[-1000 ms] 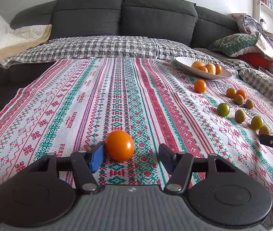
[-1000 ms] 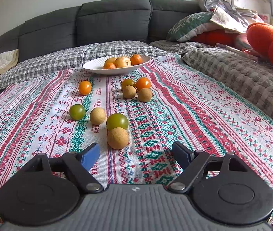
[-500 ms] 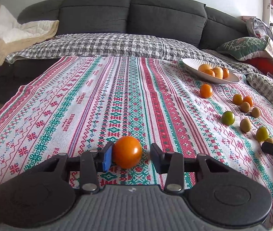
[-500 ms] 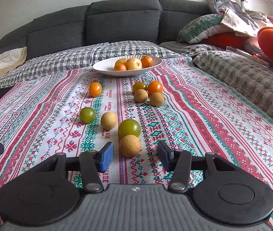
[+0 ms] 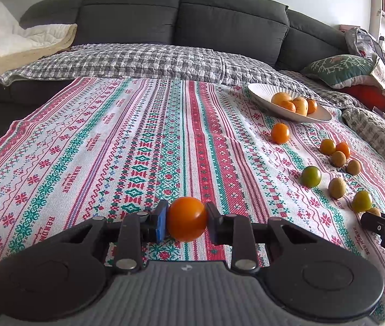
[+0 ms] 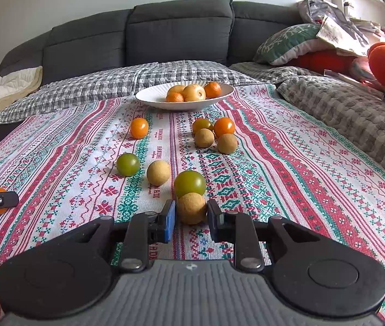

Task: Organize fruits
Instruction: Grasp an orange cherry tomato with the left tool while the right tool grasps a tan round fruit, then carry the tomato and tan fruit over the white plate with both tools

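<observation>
A patterned red, green and white cloth (image 5: 138, 141) covers the surface before a dark grey sofa (image 5: 181, 13). The left gripper (image 5: 185, 224) is closing, its fingers (image 5: 161, 224) pressed on an orange tomato (image 5: 187, 222). The right gripper (image 6: 191, 216) has its fingers (image 6: 169, 221) clamped on a tan round fruit (image 6: 191, 207), a green tomato (image 6: 189, 183) just behind. Farther off, loose fruits lie scattered below a white plate (image 6: 149, 97) of fruit.
</observation>
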